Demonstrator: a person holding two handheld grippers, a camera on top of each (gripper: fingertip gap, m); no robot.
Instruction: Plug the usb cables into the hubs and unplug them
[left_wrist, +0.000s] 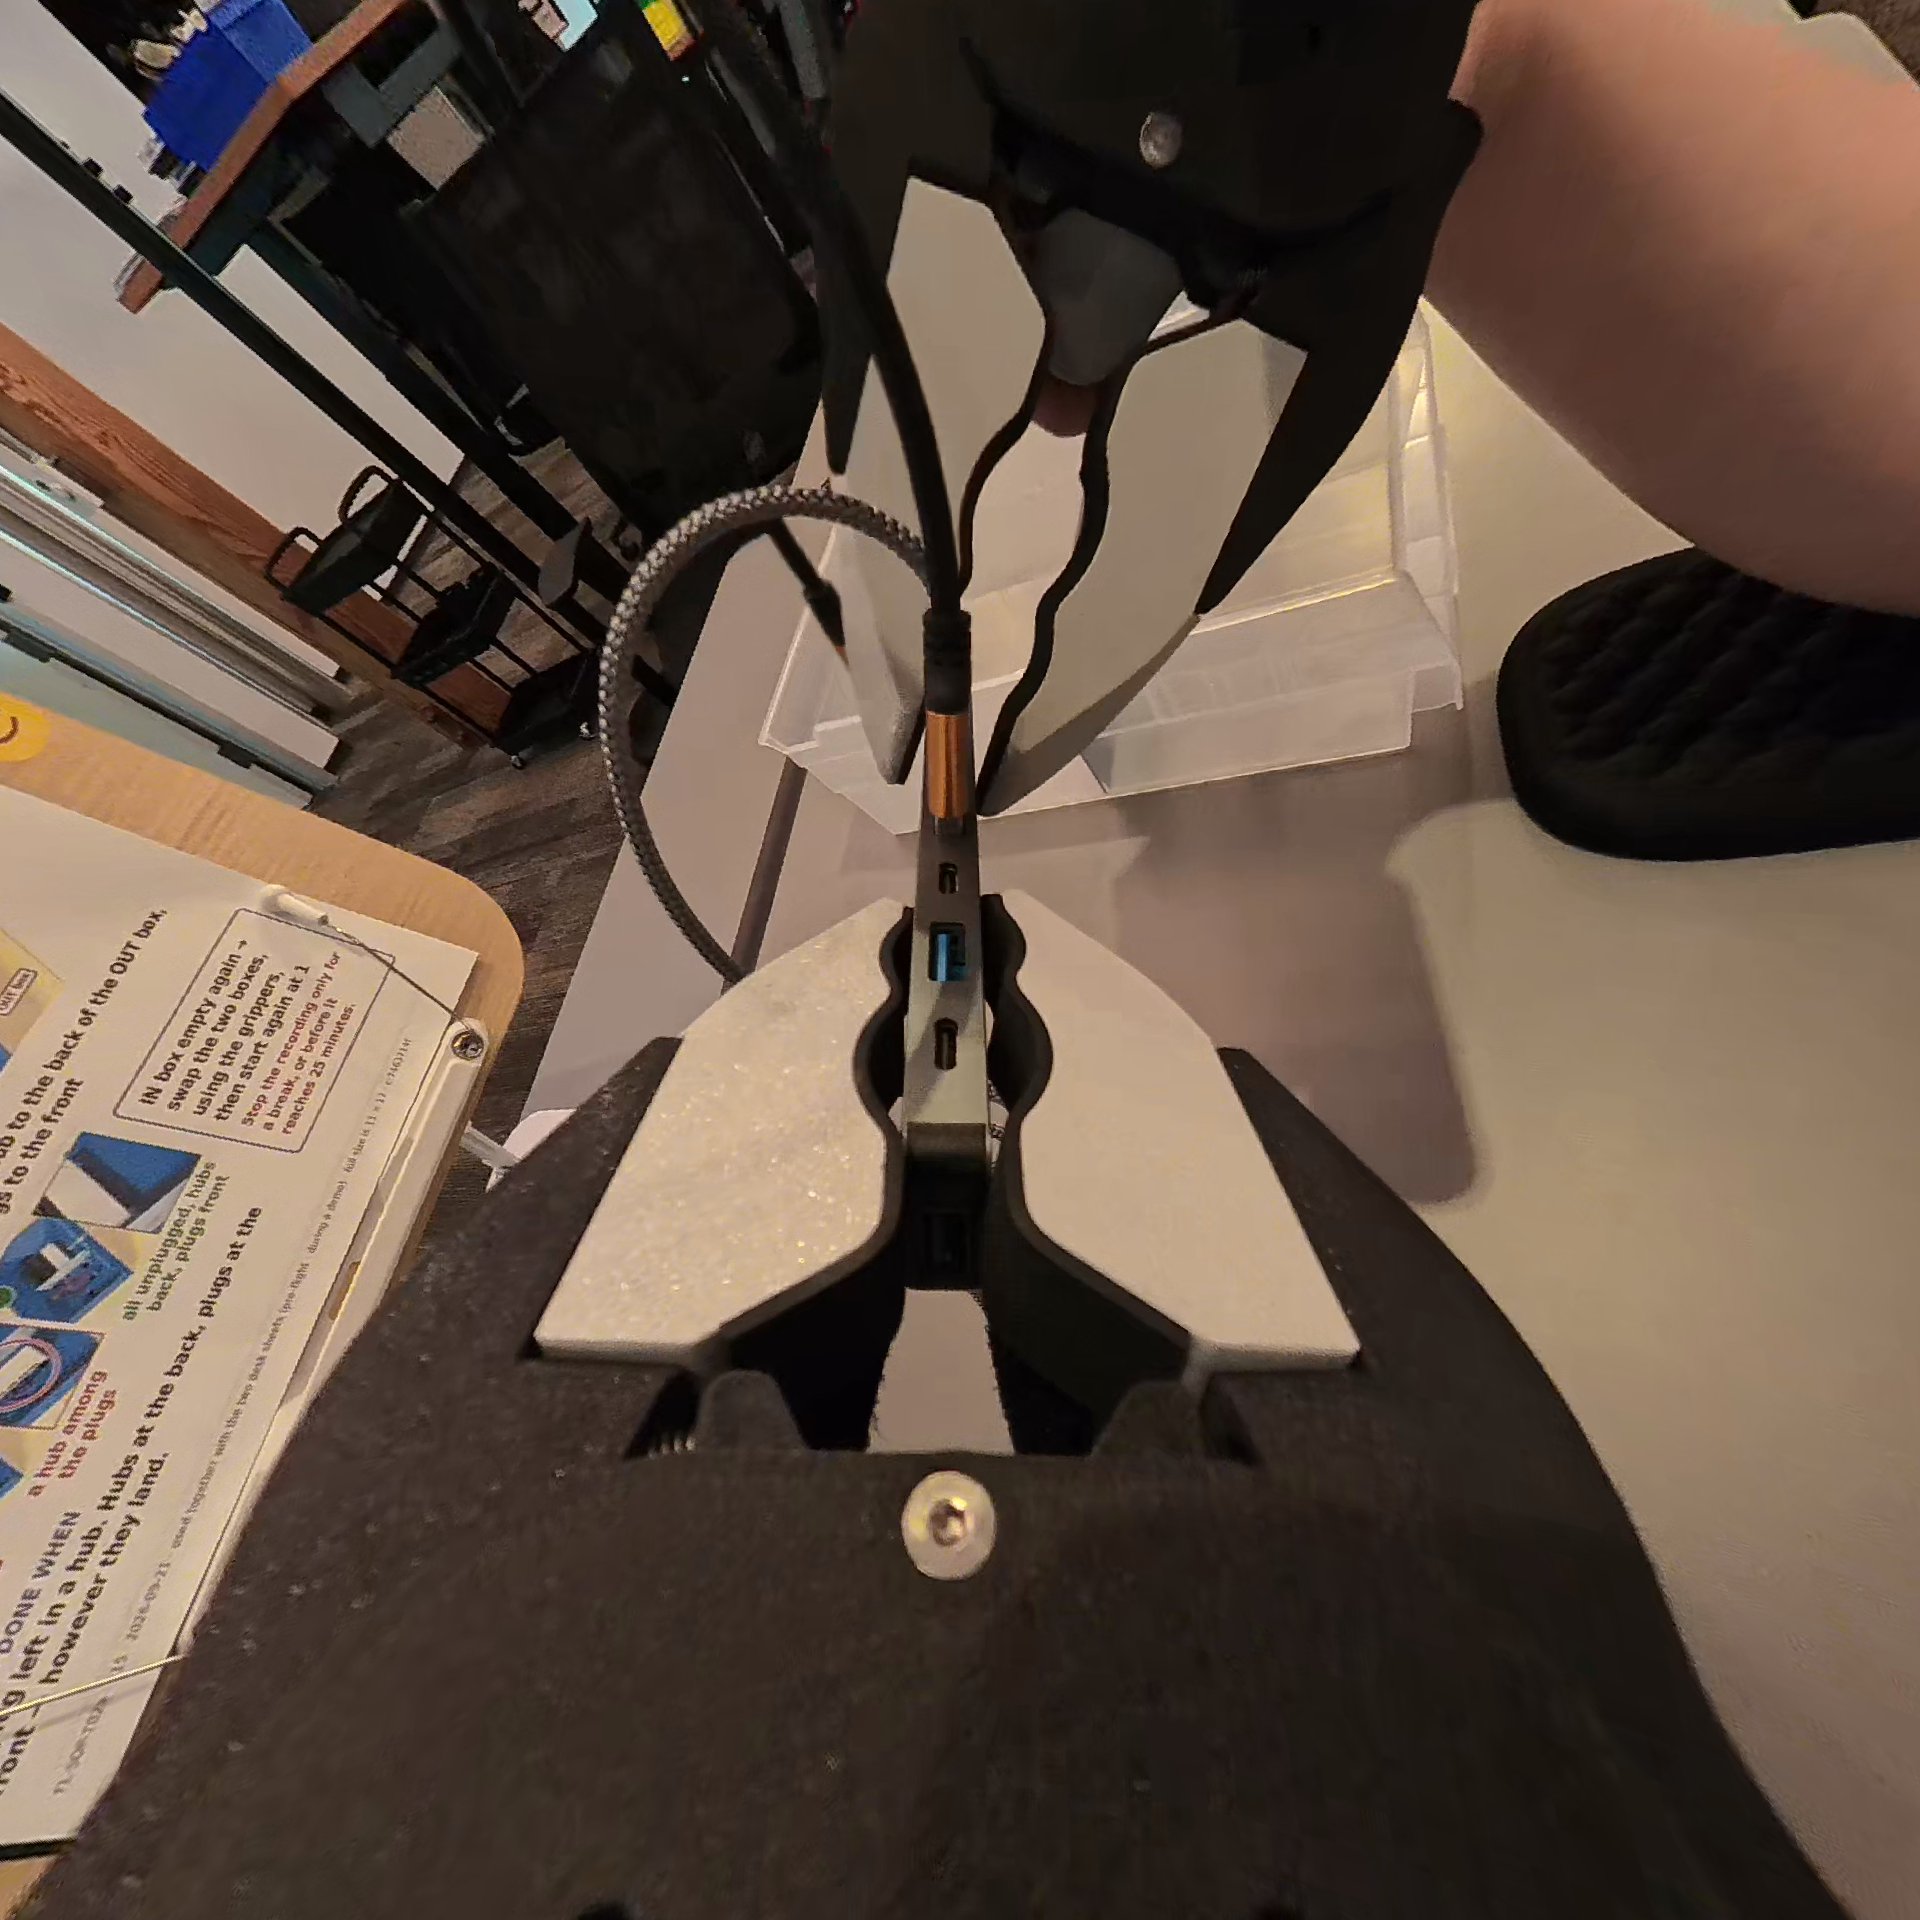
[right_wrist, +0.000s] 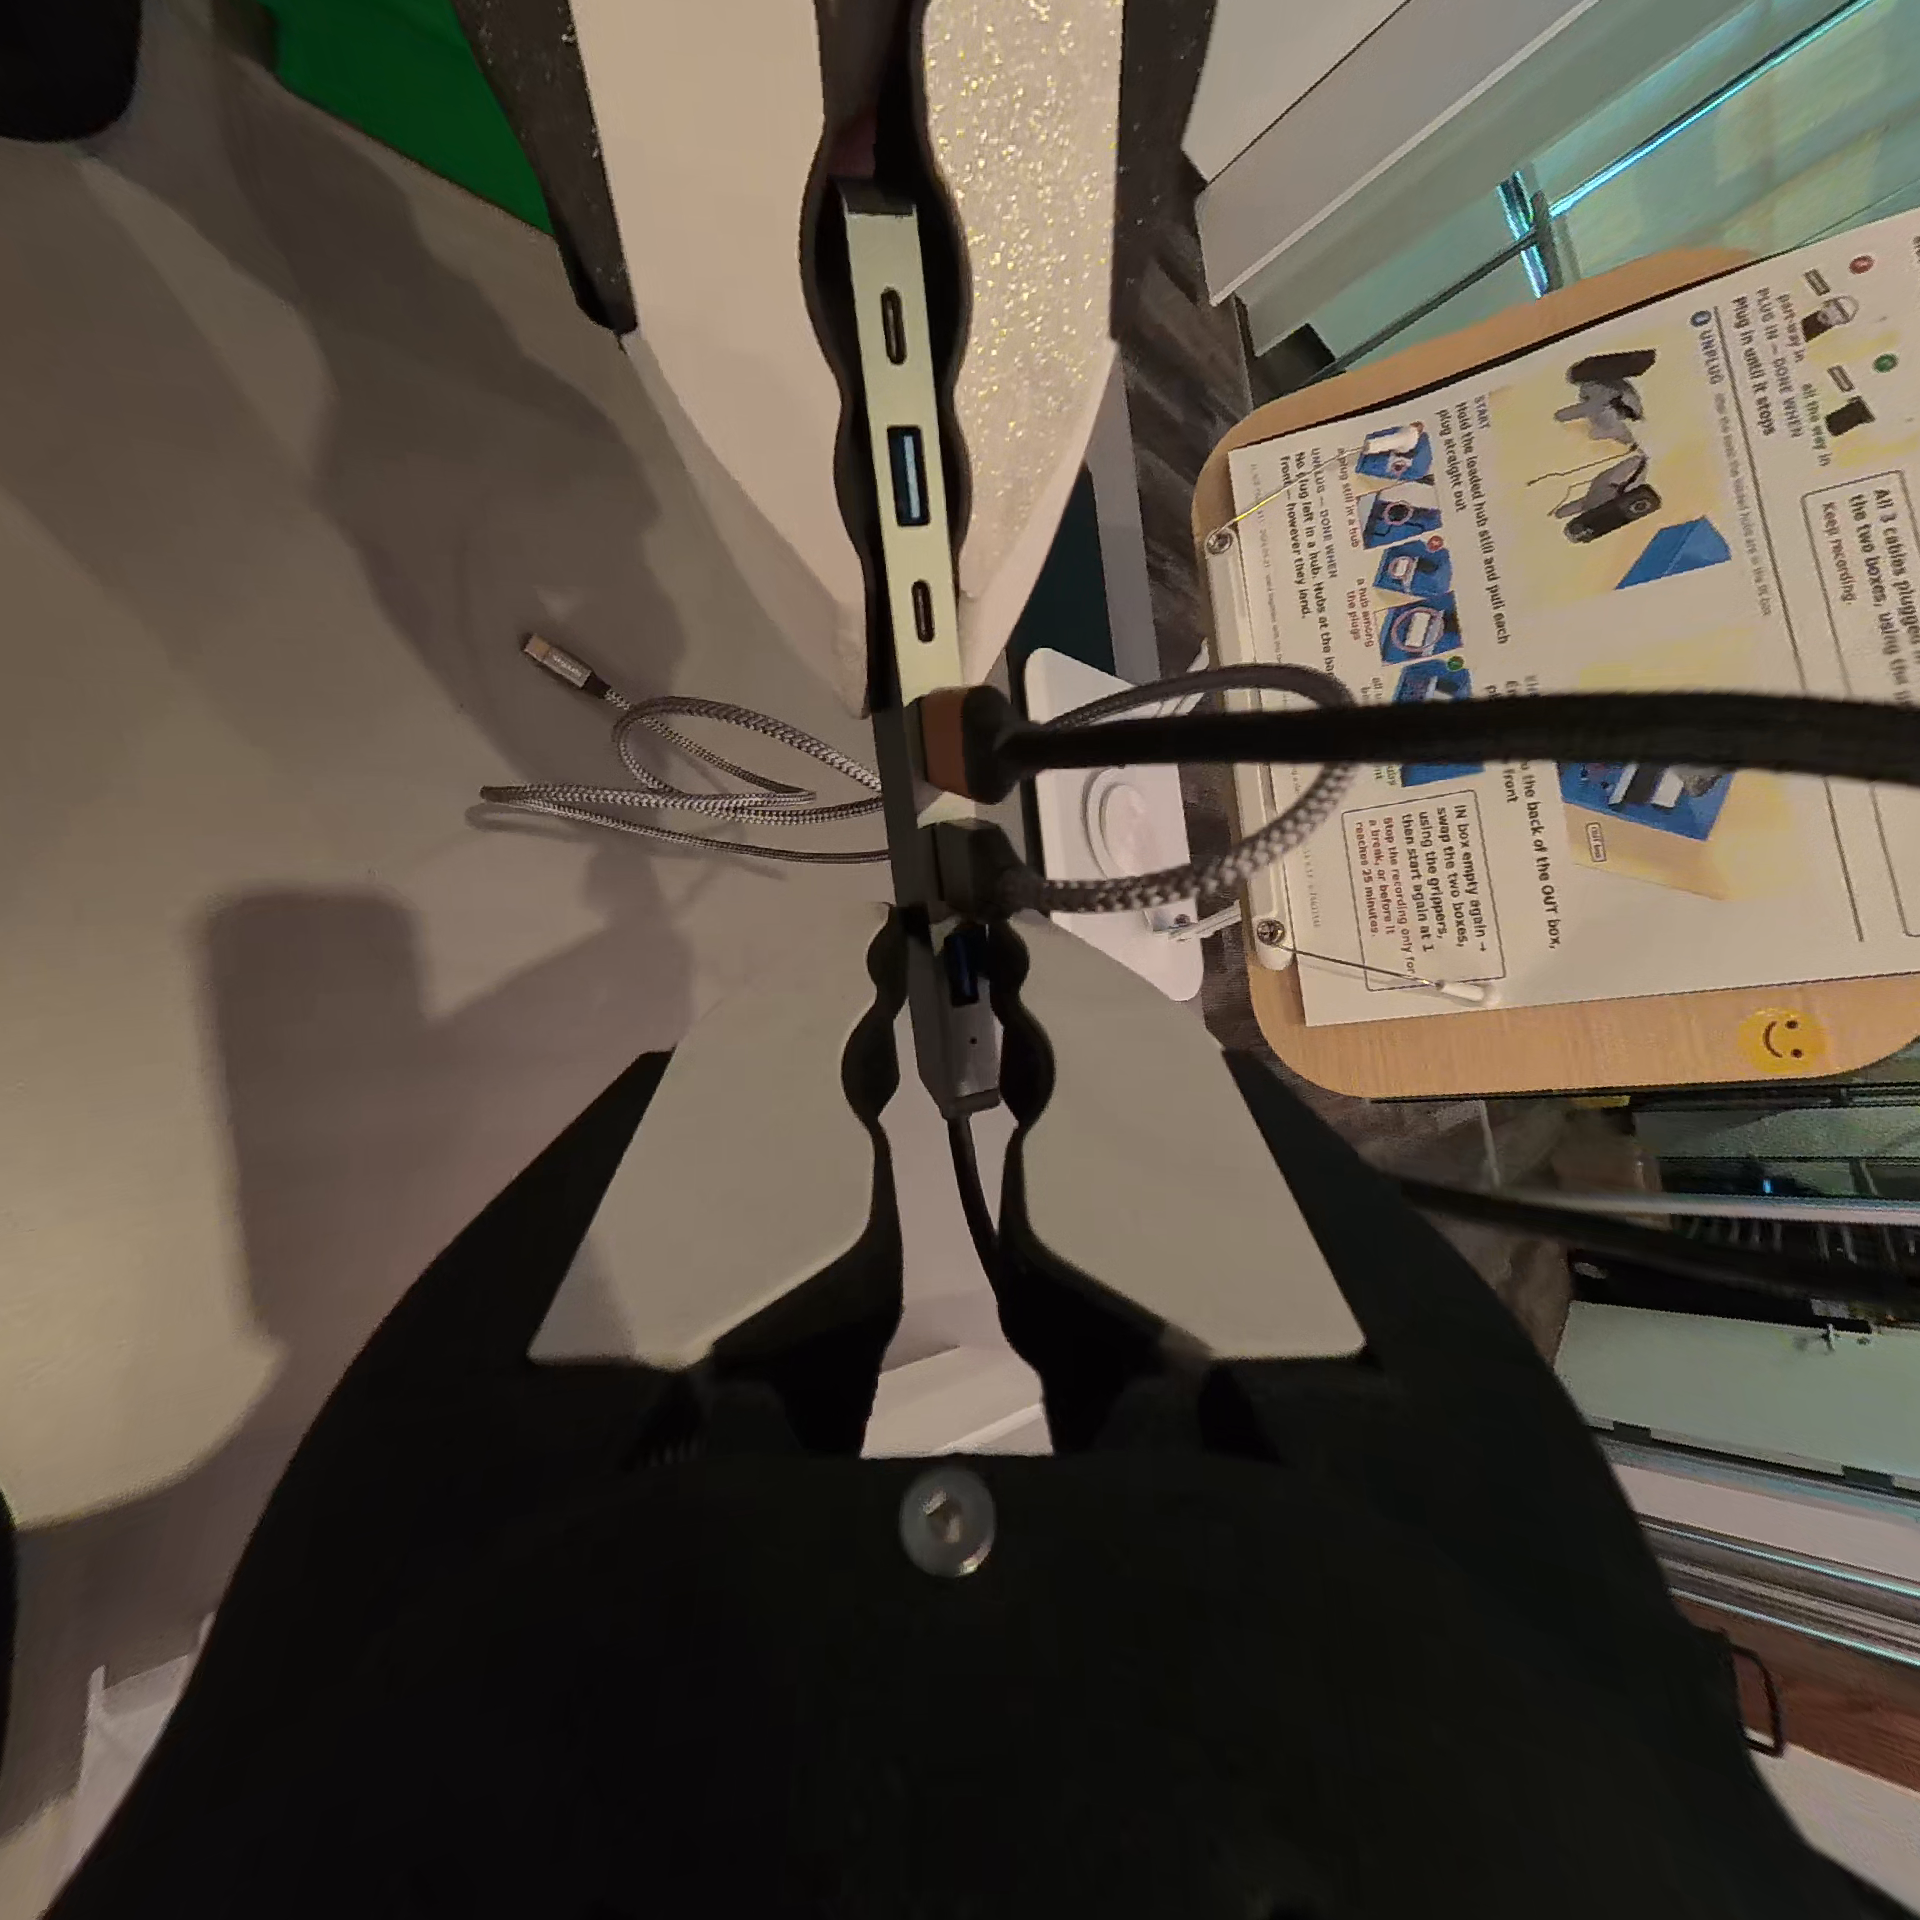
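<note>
A pale grey table (left_wrist: 1558, 1039) carries a clear plastic tray (left_wrist: 1299, 665) at its far side; a wooden board with an instruction sheet (right_wrist: 1558, 727) sits off its edge, with dark shelving behind. One slim grey hub (right_wrist: 904, 540) is held in the air between two grippers. The left gripper (left_wrist: 951, 925) is clenched on one end, the right gripper (right_wrist: 951, 935) on the other. Two cables are plugged in: a black cable (right_wrist: 1455, 727) with an orange-collared plug (left_wrist: 948, 764) and a braided grey cable (right_wrist: 1195, 873). A third, loose braided cable (right_wrist: 707, 758) lies on the table.
</note>
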